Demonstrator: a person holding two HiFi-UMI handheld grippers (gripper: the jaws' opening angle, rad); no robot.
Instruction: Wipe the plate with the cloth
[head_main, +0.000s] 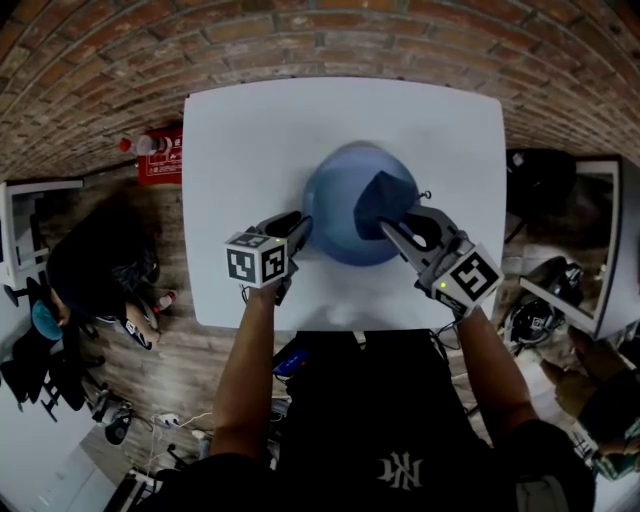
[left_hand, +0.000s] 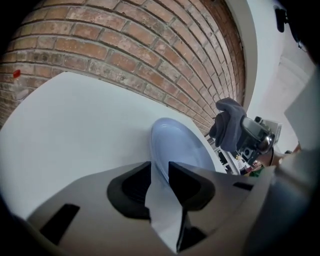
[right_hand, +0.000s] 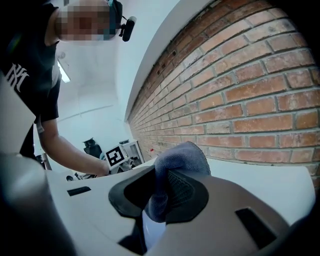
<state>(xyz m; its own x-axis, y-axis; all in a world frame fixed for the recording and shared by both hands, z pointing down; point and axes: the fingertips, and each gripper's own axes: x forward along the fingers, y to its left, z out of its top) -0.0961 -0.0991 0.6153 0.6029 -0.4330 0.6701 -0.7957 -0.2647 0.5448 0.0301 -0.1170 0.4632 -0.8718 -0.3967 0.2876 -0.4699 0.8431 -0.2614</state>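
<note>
So here the blue plate (head_main: 345, 215) sits about mid-table on the white table (head_main: 250, 140), a bit toward the person's side, and both grippers have it flanked

The left gripper (head_main: 298, 230) is down at the plate's left edge, angled downward, with the rim running right through the gap between its jaws. The jaws stand as wide as they go. From its own view the pads look just off the rim rather than pinching it, though the angle is skewed enough that I wouldn't swear there's no contact. My read is that it's there to pin or steady the plate so it doesn't skate around once the rubbing starts, which makes sense on a slick tabletop

The right gripper (head_main: 398, 228) has its jaws clamped on a dark blue cloth (head_main: 385, 198), bunched up so a wad sticks out past the tips. That wad hangs over the right half of the plate, close to the surface. Holding it by a fold like that leaves a soft pad out front to do the wiping instead of the hard jaws scraping the dish

Judging by how things lie, the actual wipe hasn't properly begun. Next up is probably closing the left jaws on the rim and pressing the cloth down, and the risk is the plate sliding or tipping if the rim grip is shallow
</note>
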